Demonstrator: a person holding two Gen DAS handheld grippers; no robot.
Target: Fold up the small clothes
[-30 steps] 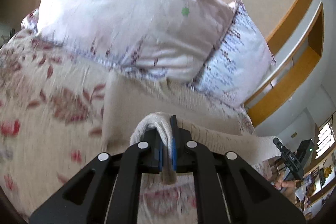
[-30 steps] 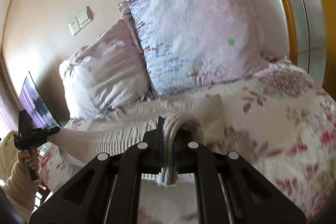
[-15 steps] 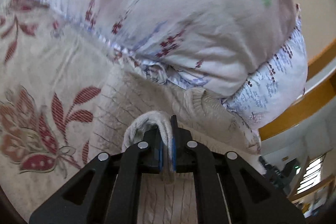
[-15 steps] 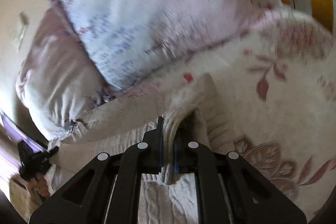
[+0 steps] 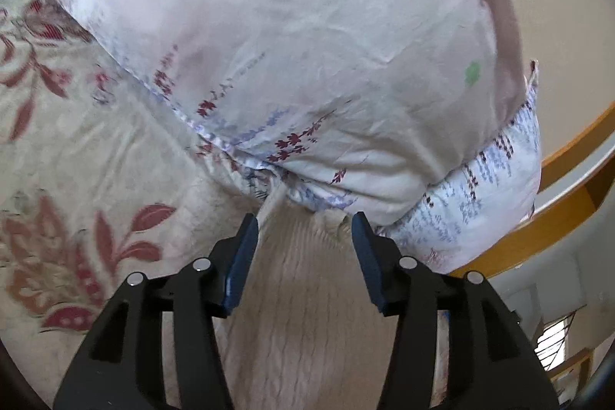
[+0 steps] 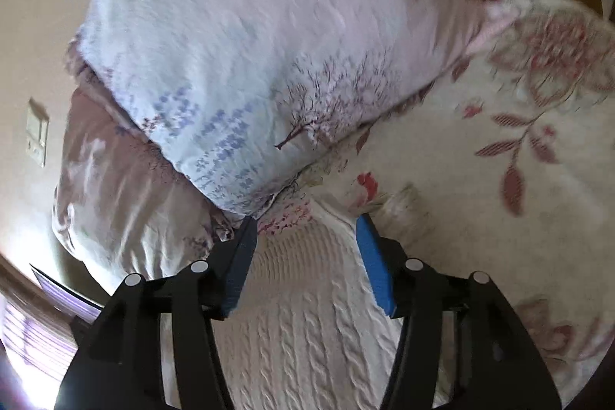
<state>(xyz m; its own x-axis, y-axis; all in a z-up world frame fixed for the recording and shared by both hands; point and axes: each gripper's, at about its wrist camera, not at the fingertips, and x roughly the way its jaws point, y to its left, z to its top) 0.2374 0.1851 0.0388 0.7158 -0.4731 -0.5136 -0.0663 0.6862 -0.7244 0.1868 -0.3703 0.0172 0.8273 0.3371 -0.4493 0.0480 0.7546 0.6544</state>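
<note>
Left wrist view: left gripper just popped open, nothing pinched, pads clear of the cream knit sweater lying flat on the flowery bedspread, top edge tucked up against the pink pillow.

Right wrist view: right gripper just opened too, hanging over the sweater by the bluish pillow.

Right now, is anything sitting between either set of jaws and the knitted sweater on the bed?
Nothing visible. The cream sweater lies directly under the open left gripper and right gripper, whose jaws have just opened off it. The pillows only crowd its far edge.
</note>
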